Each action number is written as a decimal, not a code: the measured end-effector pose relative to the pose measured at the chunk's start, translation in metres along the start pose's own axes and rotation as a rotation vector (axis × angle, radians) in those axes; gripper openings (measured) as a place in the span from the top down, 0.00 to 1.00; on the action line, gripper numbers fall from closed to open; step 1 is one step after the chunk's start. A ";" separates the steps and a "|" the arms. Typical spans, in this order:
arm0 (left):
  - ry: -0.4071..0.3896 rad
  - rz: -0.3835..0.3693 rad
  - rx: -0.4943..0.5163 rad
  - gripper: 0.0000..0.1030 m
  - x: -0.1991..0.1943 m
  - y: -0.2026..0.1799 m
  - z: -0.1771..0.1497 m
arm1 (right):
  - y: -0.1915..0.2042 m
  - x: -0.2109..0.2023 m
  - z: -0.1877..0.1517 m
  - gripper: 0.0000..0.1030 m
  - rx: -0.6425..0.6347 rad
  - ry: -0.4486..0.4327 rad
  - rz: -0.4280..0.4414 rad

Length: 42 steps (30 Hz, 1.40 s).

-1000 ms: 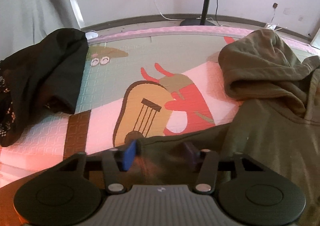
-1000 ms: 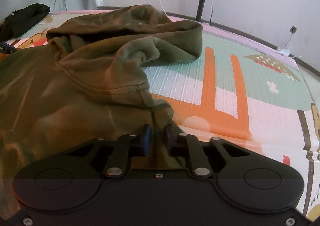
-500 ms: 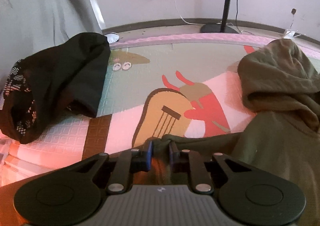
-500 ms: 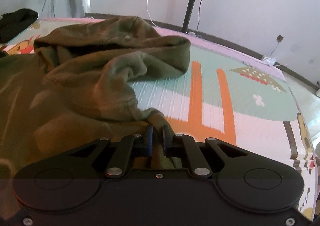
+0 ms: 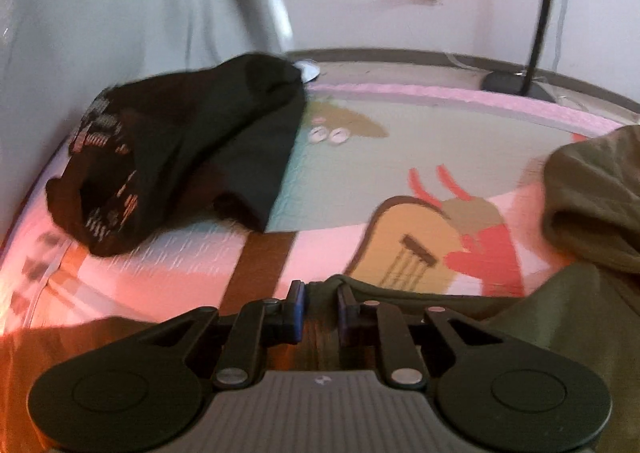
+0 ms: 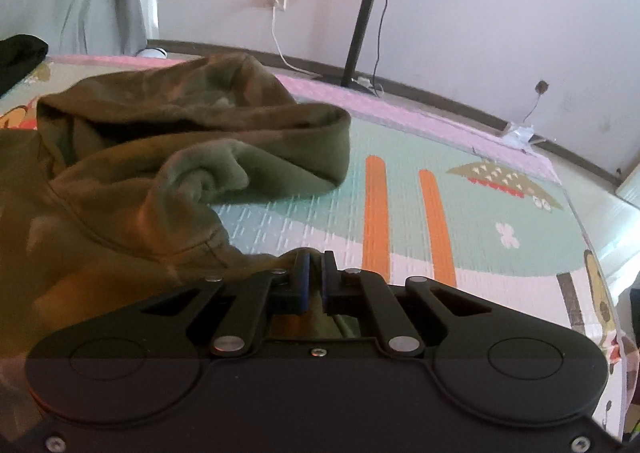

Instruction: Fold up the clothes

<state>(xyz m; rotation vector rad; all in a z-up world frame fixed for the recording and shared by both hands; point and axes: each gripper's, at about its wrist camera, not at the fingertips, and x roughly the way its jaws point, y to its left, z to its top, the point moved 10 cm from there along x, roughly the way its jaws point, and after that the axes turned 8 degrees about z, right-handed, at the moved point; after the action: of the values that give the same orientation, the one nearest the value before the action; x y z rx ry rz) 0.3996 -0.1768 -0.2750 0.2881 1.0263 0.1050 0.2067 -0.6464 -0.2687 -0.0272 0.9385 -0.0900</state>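
1. Gripping the olive hoodie at both sides, the left gripper and right gripper are each clenched on a fabric edge.
2. It lies spread on the play mat, hood bunched ahead.
3. Best to lift both edges level and together — uneven pulls would twist the fold.
4. Keep clear of the black garment.

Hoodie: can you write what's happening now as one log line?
step: fold hoodie | left gripper: shut on hoodie | right gripper: shut on hoodie | mat: underneath
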 end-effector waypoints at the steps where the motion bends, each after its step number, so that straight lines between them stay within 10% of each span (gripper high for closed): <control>1: -0.003 0.009 -0.010 0.82 0.000 0.003 0.001 | -0.001 0.001 0.000 0.97 0.009 -0.006 -0.003; 14: -0.006 0.107 -0.045 0.73 0.007 0.018 -0.001 | -0.003 0.043 0.004 0.96 0.046 0.037 -0.024; 18: -0.027 0.142 -0.028 0.55 0.003 0.017 0.000 | -0.014 0.036 0.006 0.60 0.126 0.016 -0.007; 21: -0.090 0.176 -0.012 0.33 -0.012 0.017 0.007 | -0.026 0.018 0.010 0.55 0.169 -0.028 0.019; 34: -0.197 -0.081 0.050 0.24 -0.110 -0.030 -0.004 | -0.064 -0.083 -0.064 0.54 0.295 0.022 0.037; 42: -0.200 -0.239 0.243 0.21 -0.163 -0.095 -0.078 | -0.103 -0.134 -0.154 0.50 0.361 0.081 -0.024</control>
<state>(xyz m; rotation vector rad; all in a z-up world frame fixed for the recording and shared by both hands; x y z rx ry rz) 0.2440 -0.2893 -0.2057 0.3855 0.8672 -0.2617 -0.0030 -0.7350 -0.2458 0.3015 0.9917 -0.2831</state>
